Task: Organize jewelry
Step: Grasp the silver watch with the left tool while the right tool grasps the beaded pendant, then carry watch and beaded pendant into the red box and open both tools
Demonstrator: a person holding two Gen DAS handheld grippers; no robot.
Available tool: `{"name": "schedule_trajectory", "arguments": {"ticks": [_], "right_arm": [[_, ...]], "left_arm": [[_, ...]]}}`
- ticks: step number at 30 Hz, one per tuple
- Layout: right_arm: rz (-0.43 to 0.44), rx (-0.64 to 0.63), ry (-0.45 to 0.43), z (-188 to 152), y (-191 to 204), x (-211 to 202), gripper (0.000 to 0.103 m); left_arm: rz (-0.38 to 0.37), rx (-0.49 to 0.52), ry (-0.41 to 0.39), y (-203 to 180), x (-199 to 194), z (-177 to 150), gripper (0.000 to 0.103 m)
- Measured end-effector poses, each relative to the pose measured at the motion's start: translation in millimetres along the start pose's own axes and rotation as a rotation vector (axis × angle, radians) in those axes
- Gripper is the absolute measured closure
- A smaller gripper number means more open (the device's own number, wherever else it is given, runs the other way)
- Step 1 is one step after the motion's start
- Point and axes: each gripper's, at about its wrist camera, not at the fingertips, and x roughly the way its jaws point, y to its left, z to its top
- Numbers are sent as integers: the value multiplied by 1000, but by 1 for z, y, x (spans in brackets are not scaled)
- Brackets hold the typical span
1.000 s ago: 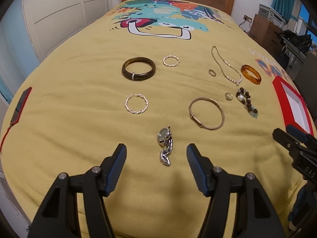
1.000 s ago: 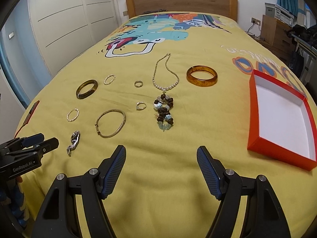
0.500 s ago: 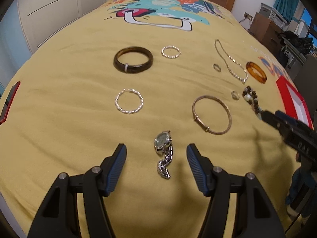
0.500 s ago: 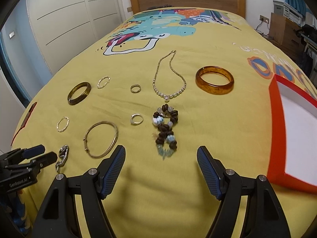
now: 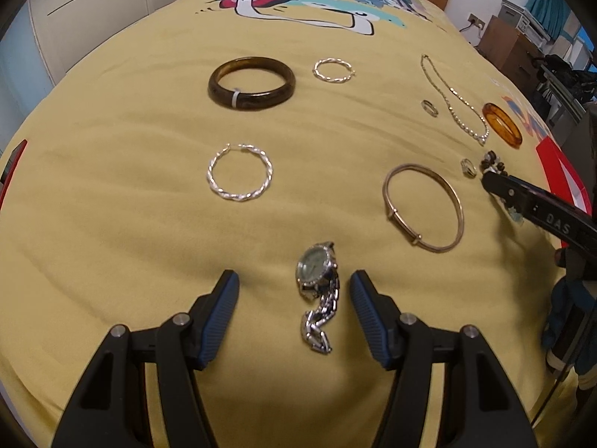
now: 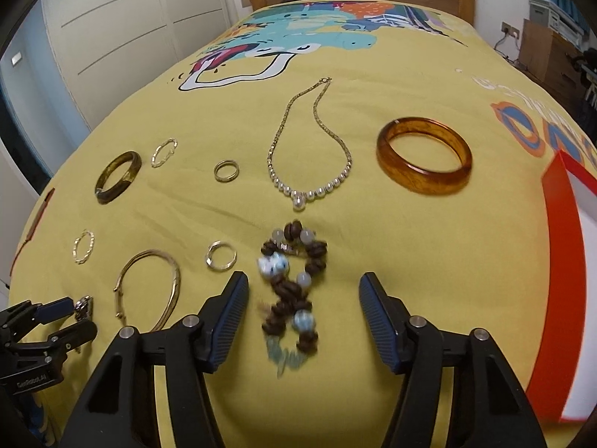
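Note:
A silver watch [image 5: 312,266] lies on the yellow bedspread [image 5: 112,224], between the fingers of my left gripper [image 5: 293,287]. Its pads stand clear of the watch on both sides, so it is open. In the right wrist view a brown and blue bead bracelet [image 6: 289,291] lies between the fingers of my right gripper [image 6: 303,287]. Those jaws are closing, and the pads are still apart from the beads. The right gripper's tips [image 5: 496,183] also show at the right edge of the left wrist view.
Spread over the bedspread are a dark bangle [image 5: 252,82], two twisted silver hoops [image 5: 240,171], a gold bangle [image 5: 425,207], a pearl necklace [image 6: 309,164], an amber bangle [image 6: 423,156] and two rings [image 6: 221,255]. A red box [image 6: 563,246] sits at the right.
Both grippers have sunk and moved forward over the bed. The watch now lies between the left fingers and the bead bracelet between the right fingers. The right jaws have narrowed.

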Motion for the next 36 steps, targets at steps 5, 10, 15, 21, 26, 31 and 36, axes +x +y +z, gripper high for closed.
{"name": "schedule_trajectory", "arguments": {"ticks": [5,10,15,21,26,31,36], "right_arm": [[14,-6,11,3,-1,5,80],[45,5,11,-1,-1,-5,86],[67,28,-15,-11,2,-31,86],[74,61,-75,-25,0,-84,86],[51,90,-128,-39,-20,-131,86],[3,122,-178,-47,-63,-172,86],[-67,148,-226,-44,-118,-200,86]], "left_arm": [[-15,0,2,1,0,0,64],[-51,13,8,-2,-7,0,87],[-43,31,-27,-8,-30,-1,87],[-63,62,-78,-25,-66,-2,87],[-136,110,-100,-64,-89,1,87],[-232,175,-96,-123,-100,10,87],[-346,258,-96,-204,-103,32,87]]}}
